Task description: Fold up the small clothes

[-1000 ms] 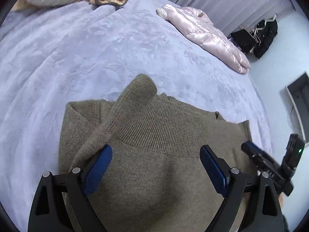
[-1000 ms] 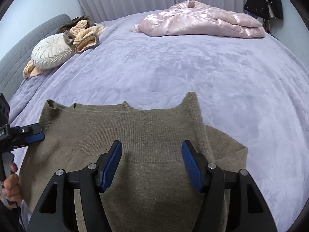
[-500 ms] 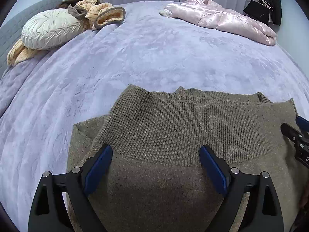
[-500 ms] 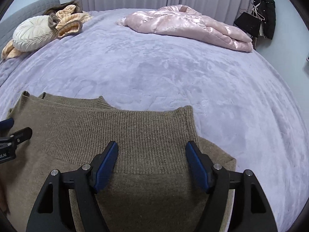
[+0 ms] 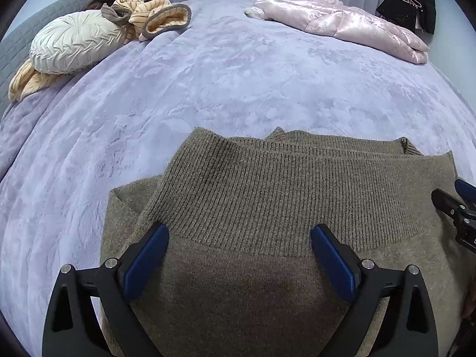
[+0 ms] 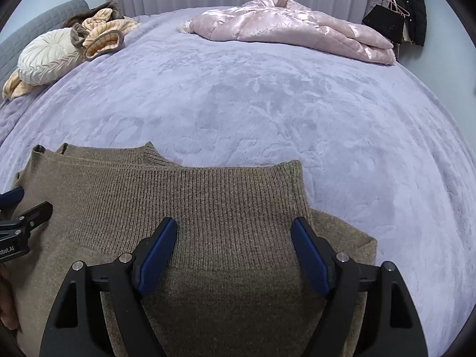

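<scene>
An olive-brown knit sweater (image 5: pixel 267 208) lies folded on the lavender bedspread (image 5: pixel 238 83), its ribbed band turned up on top. My left gripper (image 5: pixel 239 238) hovers open over its left part, blue pads wide apart with only flat knit below. Over the right part of the sweater (image 6: pixel 208 205), my right gripper (image 6: pixel 235 232) has its jaws opening; the pads press on nothing. Each gripper's tip shows at the edge of the other's view.
A pink quilted jacket (image 6: pixel 291 29) lies at the far right of the bed. A round cream cushion (image 5: pixel 74 44) and striped tan clothes (image 5: pixel 148 15) sit at the far left by a grey headboard. Dark garments (image 6: pixel 407 6) hang by the right wall.
Both grippers sank toward the sweater and the left one swung to face the far side of the bed. The sleeve that stood up by the left gripper now lies flat. The right jaws spread wider.
</scene>
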Tool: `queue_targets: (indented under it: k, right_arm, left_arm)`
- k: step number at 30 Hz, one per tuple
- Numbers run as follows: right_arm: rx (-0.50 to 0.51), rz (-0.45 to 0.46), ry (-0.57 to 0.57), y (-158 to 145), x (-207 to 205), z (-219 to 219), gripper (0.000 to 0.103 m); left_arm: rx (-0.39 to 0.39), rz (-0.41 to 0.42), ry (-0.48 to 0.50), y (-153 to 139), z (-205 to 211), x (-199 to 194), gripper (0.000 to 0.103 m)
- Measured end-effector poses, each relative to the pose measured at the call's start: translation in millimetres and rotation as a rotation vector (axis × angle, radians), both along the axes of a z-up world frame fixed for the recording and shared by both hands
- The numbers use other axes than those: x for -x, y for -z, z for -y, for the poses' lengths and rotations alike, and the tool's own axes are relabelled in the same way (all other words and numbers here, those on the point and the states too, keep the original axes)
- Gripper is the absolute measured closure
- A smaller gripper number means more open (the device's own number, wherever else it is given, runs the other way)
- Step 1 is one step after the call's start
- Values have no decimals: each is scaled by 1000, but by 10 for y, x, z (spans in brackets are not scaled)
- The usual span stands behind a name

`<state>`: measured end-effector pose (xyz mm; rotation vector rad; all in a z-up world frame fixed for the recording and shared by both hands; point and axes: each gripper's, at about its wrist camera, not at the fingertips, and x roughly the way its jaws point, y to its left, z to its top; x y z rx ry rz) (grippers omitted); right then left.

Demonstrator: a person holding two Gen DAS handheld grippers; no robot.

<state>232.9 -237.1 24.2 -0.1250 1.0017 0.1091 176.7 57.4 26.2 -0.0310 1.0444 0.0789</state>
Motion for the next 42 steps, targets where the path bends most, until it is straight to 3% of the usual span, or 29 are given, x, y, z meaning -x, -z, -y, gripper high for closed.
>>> queue_targets:
  k: [2, 5, 8, 13, 16, 18, 21, 23, 26, 28, 30, 31, 35, 38, 42]
  right_arm:
    - [11, -3, 28, -151, 82, -33, 21]
    - [-47, 84, 12, -447, 439, -101, 21]
    - [-36, 119, 2, -563, 873, -165, 21]
    - [-44, 106, 47, -450, 1429, -71, 21]
    - [-54, 45, 85, -266, 1557, 27, 21]
    - [-32, 19, 74, -127, 1596, 48, 21]
    - [10, 26, 46, -161, 1692, 23, 21]
    - [-26, 12, 56, -274, 1769, 61, 20]
    - [-77, 43, 53, -485, 1844, 47, 20]
    - [-66, 51, 26, -607, 1839, -67, 20]
    - [-71, 63, -12, -722, 1820, -228, 20]
    - [-67, 66, -30, -767, 1799, -325, 20]
    - [-55, 45, -122, -852, 1605, -791, 20]
    - [-49, 22, -183, -831, 1425, -1170, 20]
    - [-96, -93, -251, -656, 1092, -1670, 20]
  left_arm:
    - [22, 2, -7, -129, -22, 117, 6]
    - [46, 35, -13, -304, -62, 450, 6]
    - [75, 49, -23, -369, -82, 858, 6]
    - [81, 66, -44, -306, -71, 1502, 6]
    - [120, 26, -63, -127, -153, 1628, 6]
    - [101, -3, -80, 20, -185, 1696, 6]
    - [124, 46, -59, -96, -152, 1993, 6]
    - [144, 72, -48, -165, -195, 2138, 6]
    - [190, 74, -96, -157, -459, 2126, 6]
    - [268, 37, -165, -47, -716, 2034, 6]
    - [396, 5, -202, 99, -924, 1930, 6]
    - [412, 15, -205, 119, -949, 1905, 6]
    - [399, 42, -79, 71, -682, 1761, 6]
    - [306, -3, -43, 168, -459, 1627, 6]
    - [396, 29, -39, 168, -475, 1628, 5]
